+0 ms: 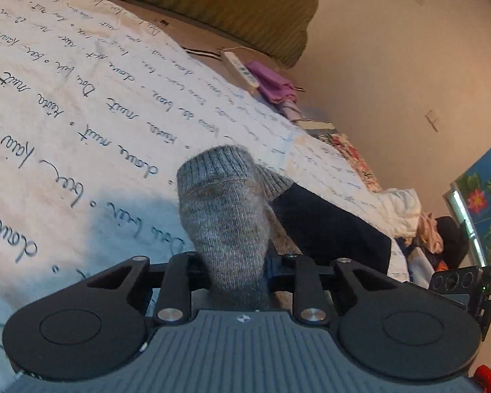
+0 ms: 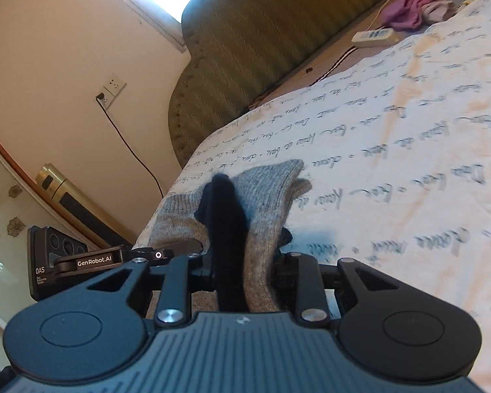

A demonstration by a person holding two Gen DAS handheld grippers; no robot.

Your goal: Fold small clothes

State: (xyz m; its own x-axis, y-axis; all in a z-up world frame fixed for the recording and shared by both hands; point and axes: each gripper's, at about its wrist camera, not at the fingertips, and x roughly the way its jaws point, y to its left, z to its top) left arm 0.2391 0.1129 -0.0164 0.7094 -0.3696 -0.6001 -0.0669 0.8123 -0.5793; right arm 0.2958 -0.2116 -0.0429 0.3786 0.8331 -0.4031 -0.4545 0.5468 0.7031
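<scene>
Gripping one grey knitted sock [image 1: 226,216] with dark toe, your left gripper [image 1: 235,262] and right gripper [image 2: 242,262] have fingers clamped on it above the script-printed white bedspread [image 1: 81,114].

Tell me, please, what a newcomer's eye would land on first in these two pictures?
Probably the grey sock, bunched upright in the middle of both views, with the jaws of the left gripper and the right gripper closed on it. A dark sock is pinched alongside it. Behind them spreads the white sheet covered in handwritten script, with a green headboard beyond.
</scene>
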